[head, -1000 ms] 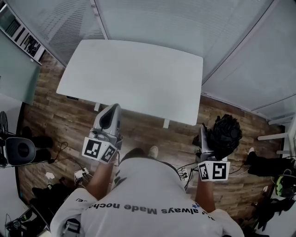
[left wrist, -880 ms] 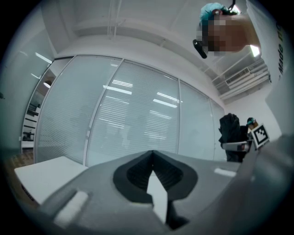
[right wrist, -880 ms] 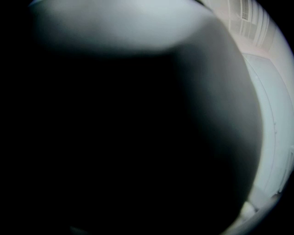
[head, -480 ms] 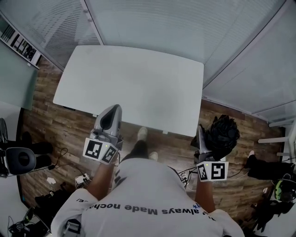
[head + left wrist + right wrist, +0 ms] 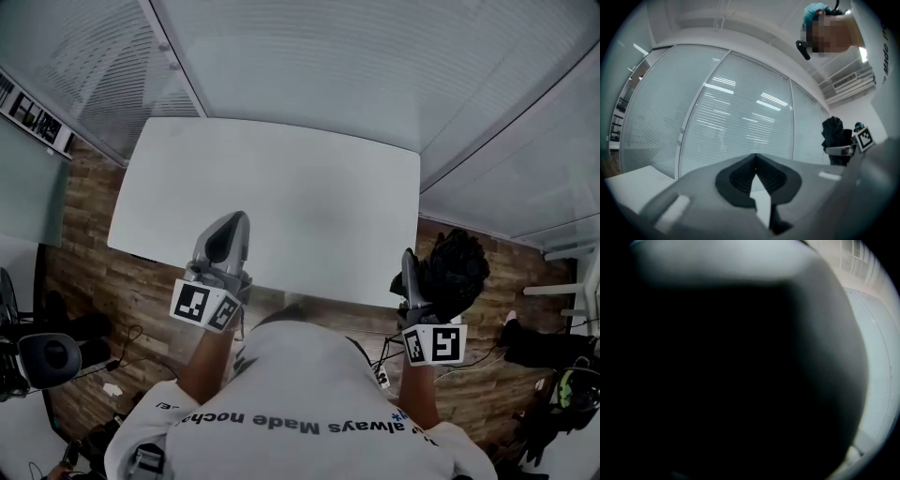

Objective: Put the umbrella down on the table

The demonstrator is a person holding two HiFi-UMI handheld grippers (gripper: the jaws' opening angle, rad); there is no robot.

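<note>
I've got my right tongs (image 5: 409, 279) clamped wide on the bundled black umbrella (image 5: 457, 270), level so it can land flat on the table (image 5: 281, 178) ahead-left of them (it blacks out that camera), left tongs (image 5: 231, 225) pressed together, empty, just a spare

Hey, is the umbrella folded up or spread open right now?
Folded: the umbrella is a compact black bundle held in the right gripper.
</note>
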